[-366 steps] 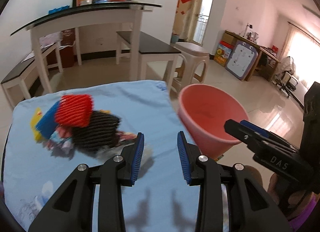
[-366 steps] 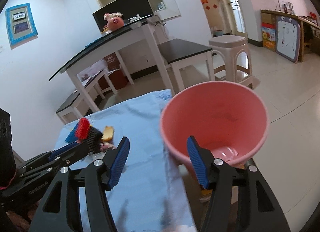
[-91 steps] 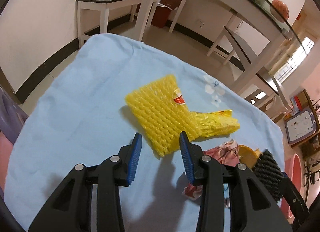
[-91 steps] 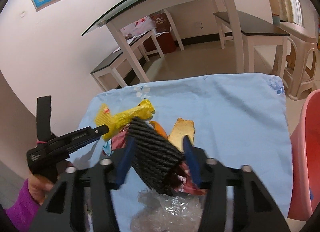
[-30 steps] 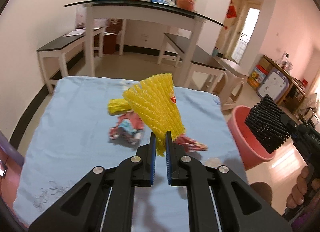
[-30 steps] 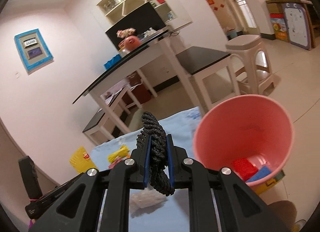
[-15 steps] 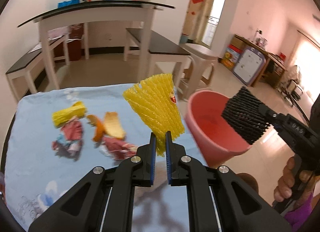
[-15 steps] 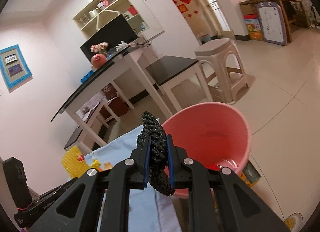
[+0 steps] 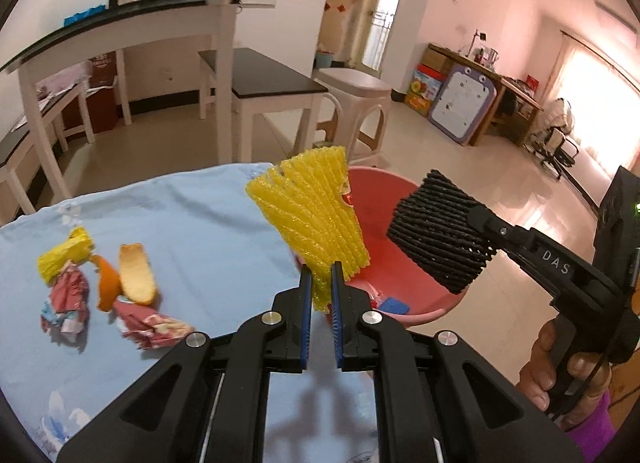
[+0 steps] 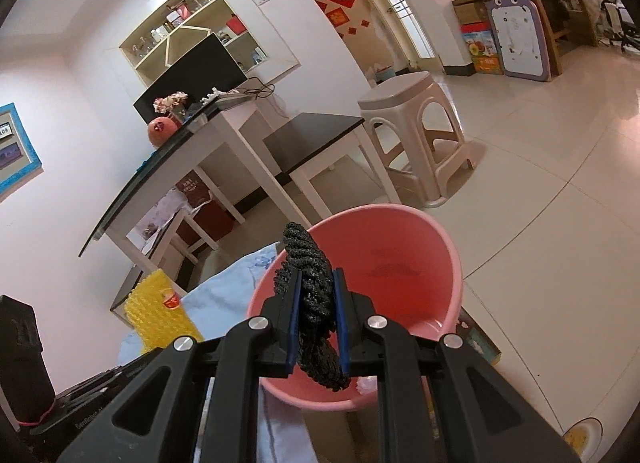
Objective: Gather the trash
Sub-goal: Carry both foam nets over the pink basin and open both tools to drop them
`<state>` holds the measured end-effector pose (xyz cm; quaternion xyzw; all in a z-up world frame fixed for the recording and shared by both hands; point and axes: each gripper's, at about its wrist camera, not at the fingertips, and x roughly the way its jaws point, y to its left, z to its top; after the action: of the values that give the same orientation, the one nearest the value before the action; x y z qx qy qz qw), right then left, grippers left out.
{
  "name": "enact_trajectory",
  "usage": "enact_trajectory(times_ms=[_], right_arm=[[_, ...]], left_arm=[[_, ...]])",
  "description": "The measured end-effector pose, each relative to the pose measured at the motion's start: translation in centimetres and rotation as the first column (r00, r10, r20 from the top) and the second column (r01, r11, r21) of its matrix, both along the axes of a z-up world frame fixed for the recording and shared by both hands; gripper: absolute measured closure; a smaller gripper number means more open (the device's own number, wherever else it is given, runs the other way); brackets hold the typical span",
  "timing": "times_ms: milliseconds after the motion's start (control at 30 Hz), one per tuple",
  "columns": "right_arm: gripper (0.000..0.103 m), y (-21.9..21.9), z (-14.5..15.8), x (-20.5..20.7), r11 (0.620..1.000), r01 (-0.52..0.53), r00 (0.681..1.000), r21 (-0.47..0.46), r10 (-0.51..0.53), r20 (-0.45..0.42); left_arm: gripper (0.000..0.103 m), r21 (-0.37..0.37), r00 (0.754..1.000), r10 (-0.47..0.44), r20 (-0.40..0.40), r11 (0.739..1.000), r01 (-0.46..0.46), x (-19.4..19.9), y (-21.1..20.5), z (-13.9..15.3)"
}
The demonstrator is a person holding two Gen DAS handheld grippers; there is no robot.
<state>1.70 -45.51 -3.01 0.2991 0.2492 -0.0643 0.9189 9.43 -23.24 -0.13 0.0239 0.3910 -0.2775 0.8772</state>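
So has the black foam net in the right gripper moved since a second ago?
Yes. In the right wrist view the black foam net now overlaps the mouth of the pink bucket; earlier it was left of the rim.

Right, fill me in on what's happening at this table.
A person is clearing trash with two handheld grippers. The left gripper pinches a yellow foam net; the right gripper pinches a black foam net above the pink bin. Peels and wrappers lie on the blue cloth.
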Motion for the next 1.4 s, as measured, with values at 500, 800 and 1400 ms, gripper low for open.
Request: enact_trajectory(times_ms=[500,800,1400], right_arm=[[0.088,-0.8,-0.9,0.7,1.000,0.029,0.999,-0.004,-0.029,-0.022],[0.087,-0.9,-1.2,1.2,0.999,0.047,0.998,-0.025,-0.048,-0.036],[0.060,-1.1,-1.7,2.6,0.997,0.069,0.997,-0.033,-0.070,-0.035]], left_arm=[[0.095,0.037,0.995,-0.096,-0.029,0.995,0.097,1.3,-5.0,-1.9],[0.094,0.051,0.993,-0.106,-0.043,0.993,0.109,2.0,-6.7,-3.1],[0.066,-0.040,0.989,-0.122,-0.079,0.992,0.119,2.1,-5.8,-2.5]])
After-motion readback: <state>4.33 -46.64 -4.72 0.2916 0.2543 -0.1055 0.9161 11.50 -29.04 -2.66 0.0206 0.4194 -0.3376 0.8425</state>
